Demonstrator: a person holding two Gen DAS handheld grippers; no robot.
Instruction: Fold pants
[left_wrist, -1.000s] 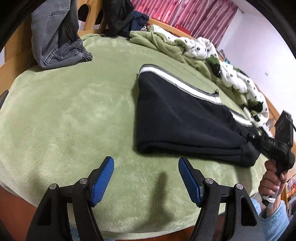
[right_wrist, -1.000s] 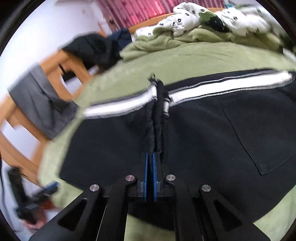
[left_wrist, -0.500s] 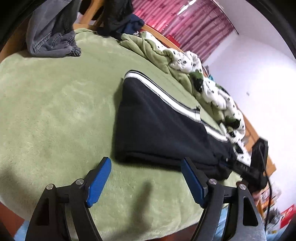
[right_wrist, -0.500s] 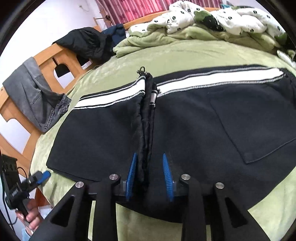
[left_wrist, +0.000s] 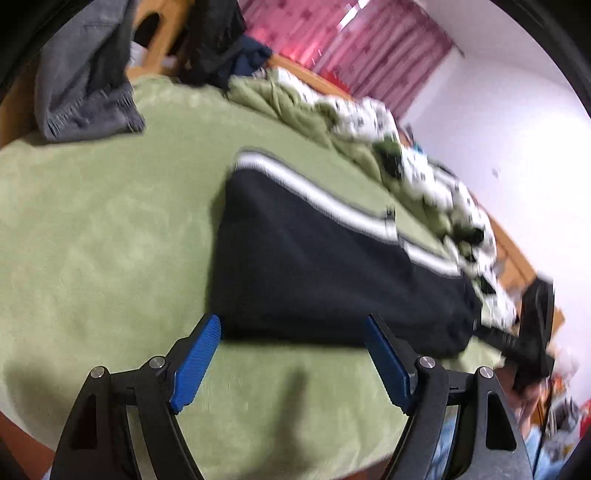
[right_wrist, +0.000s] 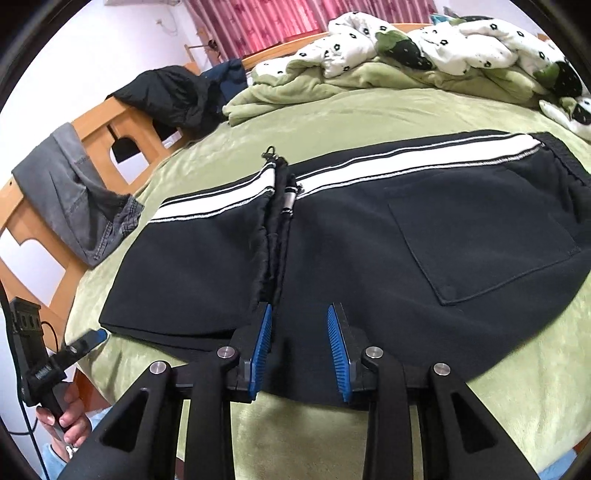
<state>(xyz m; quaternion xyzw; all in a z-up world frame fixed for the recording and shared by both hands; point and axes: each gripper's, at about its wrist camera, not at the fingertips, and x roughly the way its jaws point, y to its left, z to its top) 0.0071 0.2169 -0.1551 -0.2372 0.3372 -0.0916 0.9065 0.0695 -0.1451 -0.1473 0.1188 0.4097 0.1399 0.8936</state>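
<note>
Now both tongs (left_wrist: 291, 354) (right_wrist: 301, 338) released, apart, over folded black pants (right_wrist: 369, 240).

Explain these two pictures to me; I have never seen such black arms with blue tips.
There is no machine: a person holds a two-finger tool in each hand, each with a camera looking along its fingers. One picture is from the left tool, the other from the right tool; the blue strips are their pads. A green blanket covers a bed. On it lie black pants with a white stripe, folded so a leg end rests across them. A rumpled white quilt lies behind. Both tools are open, holding nothing.
</note>
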